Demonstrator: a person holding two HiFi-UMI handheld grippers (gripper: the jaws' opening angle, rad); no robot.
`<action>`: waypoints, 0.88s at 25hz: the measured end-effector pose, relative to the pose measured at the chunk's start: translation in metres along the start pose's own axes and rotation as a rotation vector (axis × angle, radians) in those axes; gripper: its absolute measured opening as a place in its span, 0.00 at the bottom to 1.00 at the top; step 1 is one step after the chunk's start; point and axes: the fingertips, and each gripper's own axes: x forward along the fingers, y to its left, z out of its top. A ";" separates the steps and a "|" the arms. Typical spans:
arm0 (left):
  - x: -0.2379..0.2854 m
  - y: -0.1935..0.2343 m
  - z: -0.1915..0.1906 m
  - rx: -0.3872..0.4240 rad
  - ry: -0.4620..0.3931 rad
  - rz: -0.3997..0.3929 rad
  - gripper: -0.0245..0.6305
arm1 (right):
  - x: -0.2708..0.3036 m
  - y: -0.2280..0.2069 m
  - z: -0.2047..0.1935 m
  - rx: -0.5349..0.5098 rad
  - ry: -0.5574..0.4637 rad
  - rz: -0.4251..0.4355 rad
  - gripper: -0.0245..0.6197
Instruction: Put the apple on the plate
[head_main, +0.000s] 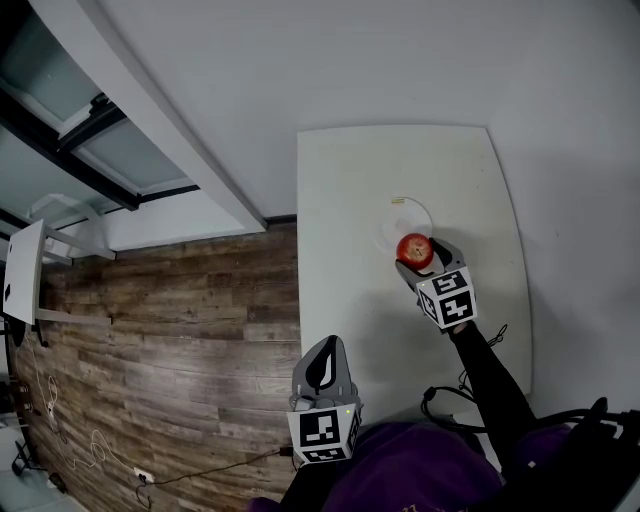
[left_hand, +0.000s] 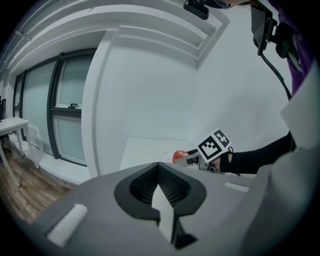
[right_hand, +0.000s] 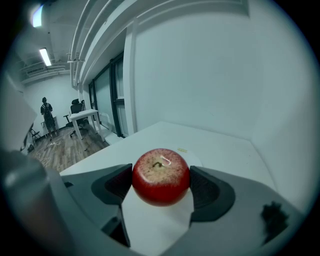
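Right tongs outstretched, clamped on apple; left tongs shut, near torso.

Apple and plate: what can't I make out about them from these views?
- Contact: whether the apple touches the plate is hidden. In the right gripper view the apple covers most of the plate, and the head view looks from above.
- Plate rim: faint in the head view, white on the white table.
- Left gripper view: the apple is tiny, partly behind the right gripper; no plate discernible.

Red apple, pale-speckled, between the grey right tongs; white worktop beneath them; brown plank floor left of the grey left tongs; 2 black-and-white marker cubes.
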 end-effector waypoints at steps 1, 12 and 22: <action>0.000 0.000 0.000 0.001 0.001 0.001 0.04 | 0.001 -0.001 -0.001 0.002 0.000 0.000 0.60; 0.000 0.003 -0.004 0.000 0.016 0.002 0.04 | 0.009 -0.008 0.005 0.003 -0.004 -0.010 0.60; 0.001 0.005 -0.004 0.004 0.028 0.005 0.04 | 0.023 -0.013 0.010 -0.004 0.000 -0.007 0.60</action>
